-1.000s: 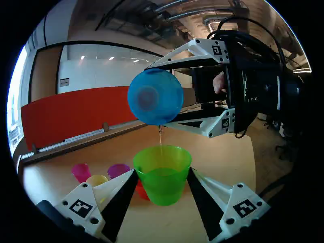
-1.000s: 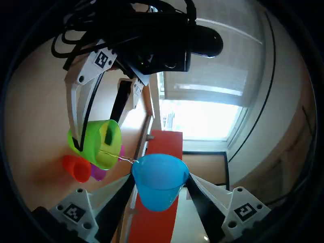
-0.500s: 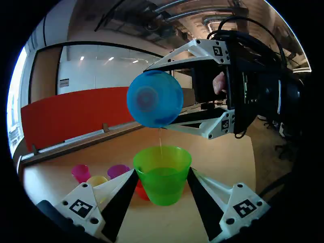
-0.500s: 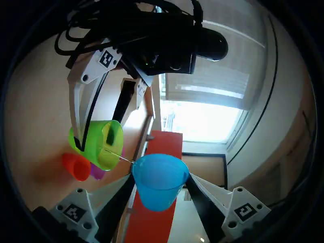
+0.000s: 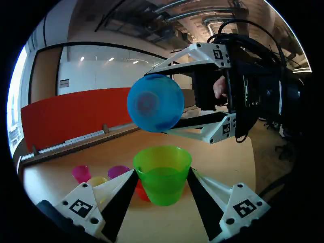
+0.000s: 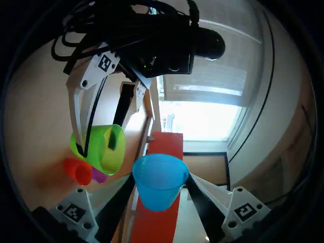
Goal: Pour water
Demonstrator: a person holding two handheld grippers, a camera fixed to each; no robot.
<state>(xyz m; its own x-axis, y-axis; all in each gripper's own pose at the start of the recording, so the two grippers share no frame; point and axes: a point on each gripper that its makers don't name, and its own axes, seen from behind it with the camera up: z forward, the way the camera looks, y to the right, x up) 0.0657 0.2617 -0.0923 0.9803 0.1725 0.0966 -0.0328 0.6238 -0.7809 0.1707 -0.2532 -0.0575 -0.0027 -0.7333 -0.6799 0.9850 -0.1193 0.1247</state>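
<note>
Your left gripper [image 5: 162, 173] clamps the green cup [image 5: 163, 184], upright and part-filled; your right gripper [image 6: 160, 177] clamps the blue cup [image 6: 160, 188], tipped on its side above it.

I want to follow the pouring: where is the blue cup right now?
In the left gripper view, the blue cup is tipped on its side in the right claw, just above the green cup held in the left claw.
</note>
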